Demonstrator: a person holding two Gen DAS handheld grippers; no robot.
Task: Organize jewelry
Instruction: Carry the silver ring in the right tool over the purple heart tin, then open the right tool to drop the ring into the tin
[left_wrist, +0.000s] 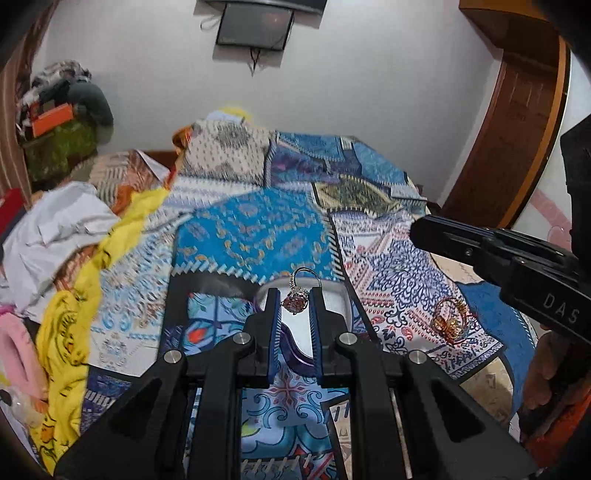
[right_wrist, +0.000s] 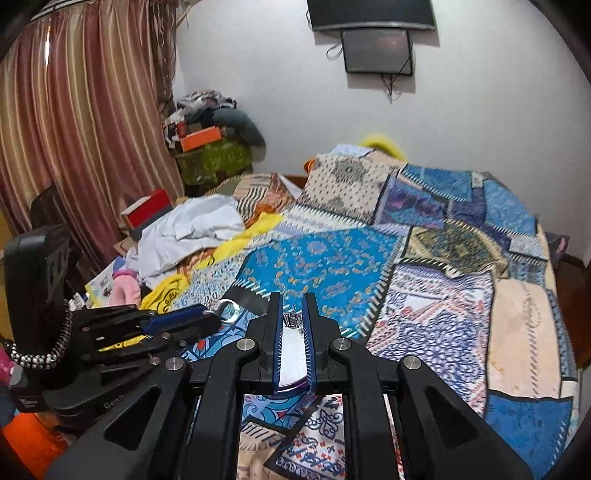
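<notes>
Two grippers hung over a patchwork bedspread (left_wrist: 258, 229). Below both lay a white oval tray (left_wrist: 332, 295). The left gripper (left_wrist: 294, 306) pinched a pink-stone ring (left_wrist: 295, 303) over that tray. The right gripper (right_wrist: 293, 319) pinched a small crown-shaped silver piece (right_wrist: 293, 319). Gold jewelry (left_wrist: 448, 321) lay on the bedspread, right of the tray.

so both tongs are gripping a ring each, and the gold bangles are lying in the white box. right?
Not quite. The left tongs grip the pink-stone ring and the right tongs grip the crown ring, but the gold bangles lie on the patterned bedspread, to the right of the white box, not in it. The left wrist view shows this.
</notes>
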